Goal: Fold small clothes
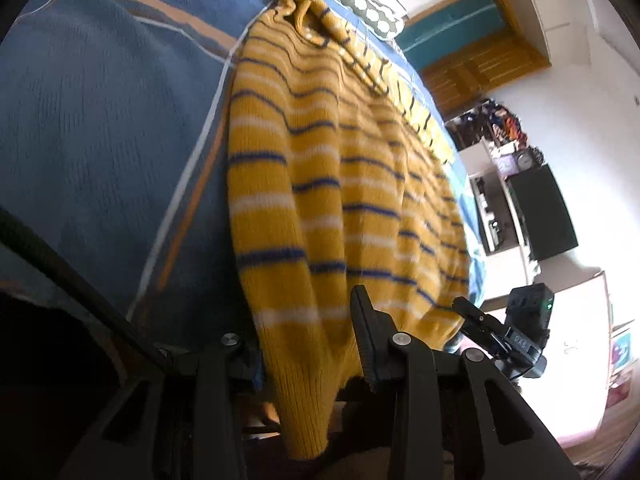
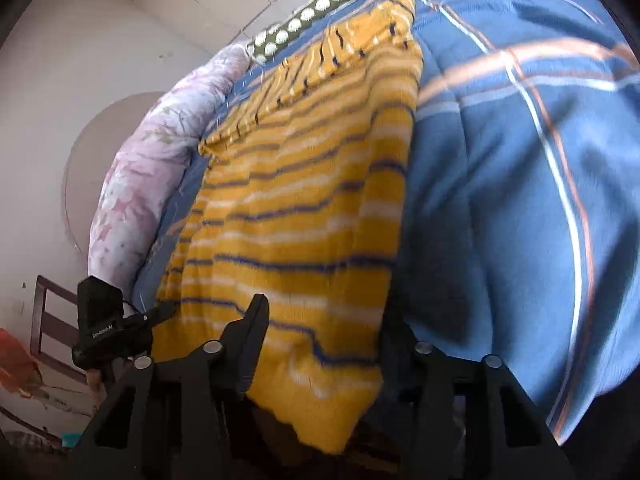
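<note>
Daylit room; floor (image 1: 580, 360) blown out white at left view's right side. Motion blur smears sweater (image 1: 340, 200) stripes and bedspread (image 2: 520, 200) in both views. Fisheye bending, dark vignette at corners. Gripper bodies underexposed, near black.

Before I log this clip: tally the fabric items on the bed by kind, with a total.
Mustard-yellow knit sweater with blue and white stripes: 1
Blue plaid bedspread with orange and white lines: 1
Pink floral quilt, rolled up: 1
Dark green cloth with white dots: 1
Total: 4
</note>
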Available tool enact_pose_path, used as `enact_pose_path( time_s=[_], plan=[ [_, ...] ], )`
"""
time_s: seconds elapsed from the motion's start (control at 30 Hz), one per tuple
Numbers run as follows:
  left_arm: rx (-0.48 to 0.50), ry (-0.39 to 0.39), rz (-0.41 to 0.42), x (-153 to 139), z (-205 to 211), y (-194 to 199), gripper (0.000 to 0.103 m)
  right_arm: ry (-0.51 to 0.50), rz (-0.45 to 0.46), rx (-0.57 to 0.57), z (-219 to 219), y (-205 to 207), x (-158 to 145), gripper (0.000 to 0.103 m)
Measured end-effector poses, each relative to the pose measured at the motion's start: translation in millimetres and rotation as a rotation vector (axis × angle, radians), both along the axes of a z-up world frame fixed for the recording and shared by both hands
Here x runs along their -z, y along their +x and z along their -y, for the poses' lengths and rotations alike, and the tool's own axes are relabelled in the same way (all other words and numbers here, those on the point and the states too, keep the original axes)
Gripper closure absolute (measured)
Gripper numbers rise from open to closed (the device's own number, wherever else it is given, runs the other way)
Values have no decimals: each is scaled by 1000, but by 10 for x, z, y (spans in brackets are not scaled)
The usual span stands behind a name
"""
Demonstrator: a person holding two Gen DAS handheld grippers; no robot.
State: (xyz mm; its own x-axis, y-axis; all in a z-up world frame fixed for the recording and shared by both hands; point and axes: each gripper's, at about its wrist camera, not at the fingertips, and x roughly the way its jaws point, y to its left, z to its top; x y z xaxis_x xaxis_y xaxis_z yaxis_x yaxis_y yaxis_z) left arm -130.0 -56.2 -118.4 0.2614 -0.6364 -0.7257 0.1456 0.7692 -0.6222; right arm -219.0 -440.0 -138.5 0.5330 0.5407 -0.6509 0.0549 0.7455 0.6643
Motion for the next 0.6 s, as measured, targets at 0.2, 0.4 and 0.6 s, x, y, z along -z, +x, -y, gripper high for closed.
enact_pose_path(
  time_s=[0.2,0.4,0.6],
  plan=[
    [-8,16,-2,21,39,-9,70,-13,-23,-41,-197,-80,103,57],
    [-27,96,-11,17,70,-2,91,-42,-45,-43,-294,-91,163,72],
    [-77,112,148,-597,-16,-110,94,-50,4,-36,-173,-271,-152,92]
  ],
)
